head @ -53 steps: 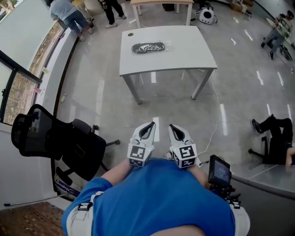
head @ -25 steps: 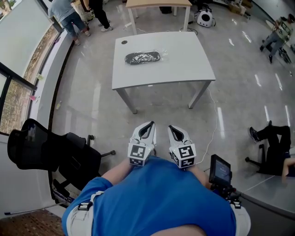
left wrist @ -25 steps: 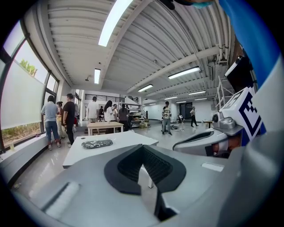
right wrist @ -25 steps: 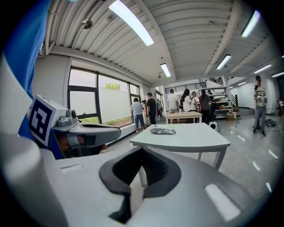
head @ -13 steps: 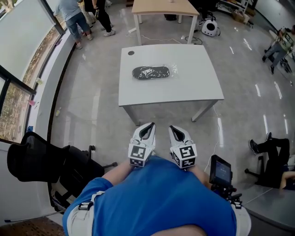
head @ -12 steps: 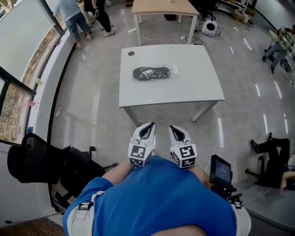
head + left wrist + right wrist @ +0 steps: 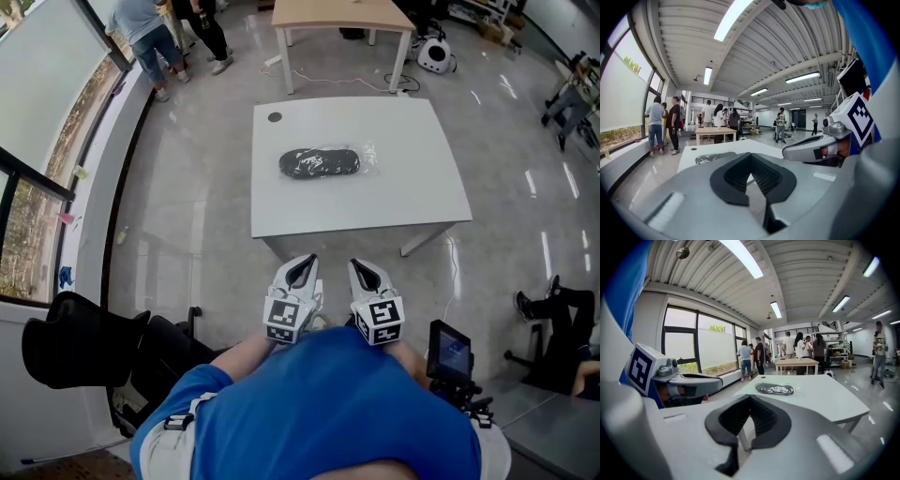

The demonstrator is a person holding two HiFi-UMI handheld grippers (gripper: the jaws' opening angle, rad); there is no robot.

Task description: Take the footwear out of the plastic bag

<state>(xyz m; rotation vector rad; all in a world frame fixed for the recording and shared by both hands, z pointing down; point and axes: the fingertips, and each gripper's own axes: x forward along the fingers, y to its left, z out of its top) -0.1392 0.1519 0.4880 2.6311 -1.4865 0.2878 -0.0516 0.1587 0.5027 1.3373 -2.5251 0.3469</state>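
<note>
A dark shoe in a clear plastic bag [image 7: 321, 163] lies near the middle of a white table [image 7: 412, 206]. The same bagged shoe [image 7: 775, 389] shows in the right gripper view, and as a shiny lump [image 7: 712, 158] in the left gripper view. My left gripper [image 7: 300, 270] and right gripper [image 7: 367, 273] are held side by side close to my chest, short of the table's near edge. Both are shut with nothing between the jaws. From the left gripper view the right gripper [image 7: 820, 149] is seen beside it.
A black office chair [image 7: 94, 347] stands on the floor at my lower left. A wooden table [image 7: 342, 14] is beyond the white one, with several people [image 7: 141, 28] standing at the far left by the windows. A person's legs [image 7: 553, 309] lie on the floor at the right.
The white table with the bagged shoe has come nearer to me and lower in the head view. Both grippers stay shut against my chest.
</note>
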